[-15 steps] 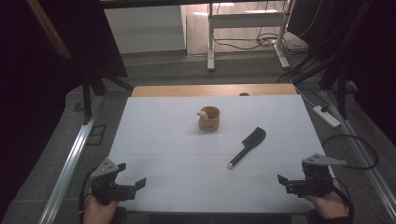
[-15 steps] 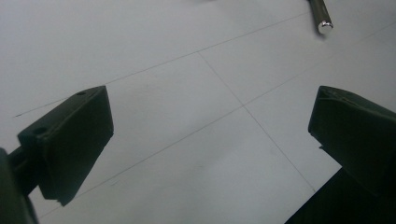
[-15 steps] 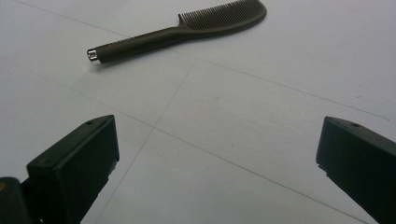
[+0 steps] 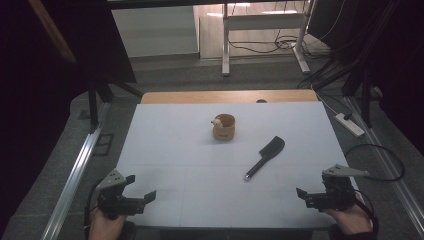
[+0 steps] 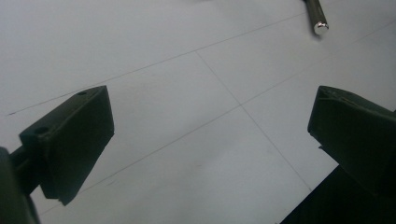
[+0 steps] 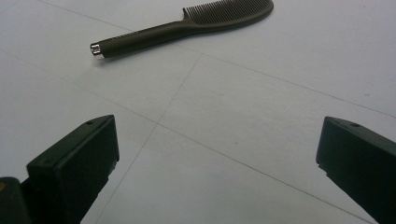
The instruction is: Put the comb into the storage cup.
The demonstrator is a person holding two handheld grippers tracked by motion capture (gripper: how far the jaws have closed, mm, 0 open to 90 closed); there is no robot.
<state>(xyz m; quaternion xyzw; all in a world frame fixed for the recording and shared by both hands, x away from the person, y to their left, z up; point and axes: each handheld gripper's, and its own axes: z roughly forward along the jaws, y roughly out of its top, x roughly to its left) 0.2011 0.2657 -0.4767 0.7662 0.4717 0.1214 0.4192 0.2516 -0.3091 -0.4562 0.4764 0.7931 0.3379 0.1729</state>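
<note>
left tool (image 4: 134, 192) jaws spread, empty; right tool (image 4: 306, 196) likewise.

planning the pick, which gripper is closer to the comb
Right. The right gripper sits just beyond the comb handle's end; the left gripper is across the table, farther off.

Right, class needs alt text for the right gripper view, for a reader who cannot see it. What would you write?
A black comb with a silver-tipped handle lies flat on a white table marked with thin grid lines. In the foreground, the right gripper hangs above the table with its two black jaws wide apart and nothing between them.
</note>
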